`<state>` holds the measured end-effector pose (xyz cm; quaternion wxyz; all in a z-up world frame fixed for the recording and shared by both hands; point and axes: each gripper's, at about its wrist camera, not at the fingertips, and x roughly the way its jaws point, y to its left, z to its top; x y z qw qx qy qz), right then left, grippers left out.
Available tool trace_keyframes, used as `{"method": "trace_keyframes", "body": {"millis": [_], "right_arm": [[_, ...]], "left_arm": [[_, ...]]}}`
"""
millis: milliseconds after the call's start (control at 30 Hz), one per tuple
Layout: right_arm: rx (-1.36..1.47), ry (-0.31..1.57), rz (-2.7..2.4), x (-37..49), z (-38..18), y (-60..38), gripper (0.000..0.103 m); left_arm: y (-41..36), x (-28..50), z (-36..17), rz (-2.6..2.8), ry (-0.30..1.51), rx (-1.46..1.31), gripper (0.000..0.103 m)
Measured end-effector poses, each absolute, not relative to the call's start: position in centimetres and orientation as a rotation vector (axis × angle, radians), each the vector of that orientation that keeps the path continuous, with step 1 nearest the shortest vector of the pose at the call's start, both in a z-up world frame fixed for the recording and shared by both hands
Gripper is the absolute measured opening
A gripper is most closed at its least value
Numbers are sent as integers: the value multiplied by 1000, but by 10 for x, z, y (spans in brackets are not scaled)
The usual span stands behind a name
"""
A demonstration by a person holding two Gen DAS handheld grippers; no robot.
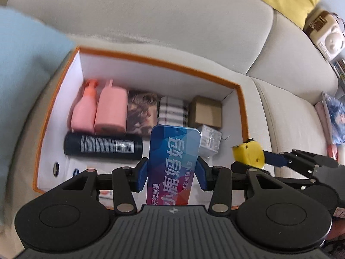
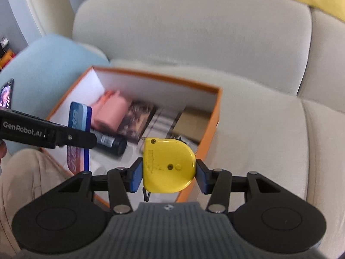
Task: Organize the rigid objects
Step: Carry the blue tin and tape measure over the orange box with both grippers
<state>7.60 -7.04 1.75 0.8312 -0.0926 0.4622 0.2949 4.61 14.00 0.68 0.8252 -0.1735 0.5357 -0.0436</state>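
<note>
Both grippers are loaded above the orange-rimmed white cardboard box (image 1: pixel 235 86) on the beige sofa. Left gripper (image 1: pixel 172 173) clamps the flat blue printed tin (image 1: pixel 172 161) across its narrow width, long axis running along the fingers, tip over the box's near-right floor beside the black cylindrical spray can (image 1: pixel 103 146). Right gripper (image 2: pixel 169 172) clamps the yellow D-shaped tape measure (image 2: pixel 168 165), over the box's near-right corner. Judgement: left is nearer free floor; tin likely goes first.
</note>
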Motion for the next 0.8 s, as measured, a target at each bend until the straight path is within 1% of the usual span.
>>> {"method": "trace_keyframes", "body": {"millis": [200,300,533,767,800], "right_arm": [[-276,1012,617,84,8,-47,52],[-342,1025,649,81,6,-31,52],[-451,1094,686,87,-18,2,52],[-488,1155,696,98,-37,19,51],[-465,1166,635,98,-39,21,51]], "left_arm": [[157,48,-16,-105,1167,-431,52],[164,49,-19,-112,1184,-453,52],[165,62,-46,-145,1249,-463,52],[162,82,-82,-145,1339,-445,52],[160,83,-84,-142,1345,-441,52]]}}
